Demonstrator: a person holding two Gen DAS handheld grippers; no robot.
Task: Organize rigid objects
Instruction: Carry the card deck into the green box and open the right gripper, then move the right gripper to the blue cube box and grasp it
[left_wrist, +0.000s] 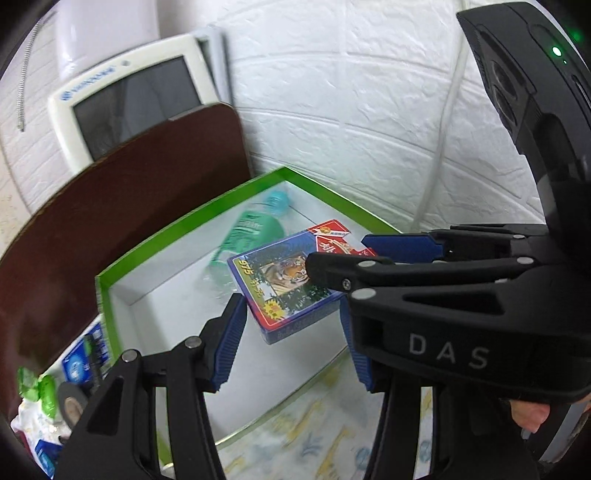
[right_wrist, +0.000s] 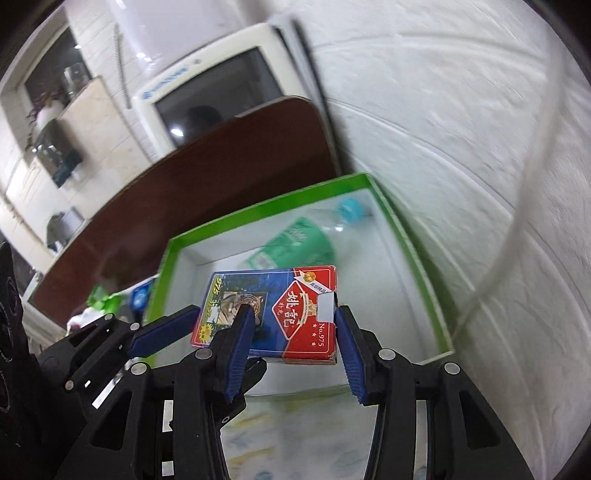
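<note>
You had both tongs, left (left_wrist: 291, 343) and right (right_wrist: 291, 343), clamped on the light, stiff card pack's (right_wrist: 269, 314) edges above the green box (right_wrist: 406, 229) ahead.

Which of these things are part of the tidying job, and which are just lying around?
Job: card box, green-rimmed box, bottle inside it, left gripper, right gripper.
Lying about: old monitor, brown board.

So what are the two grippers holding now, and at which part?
Both hold one card box above the green-rimmed box: the right gripper clamps its red end, the left gripper its blue tiger end.
</note>
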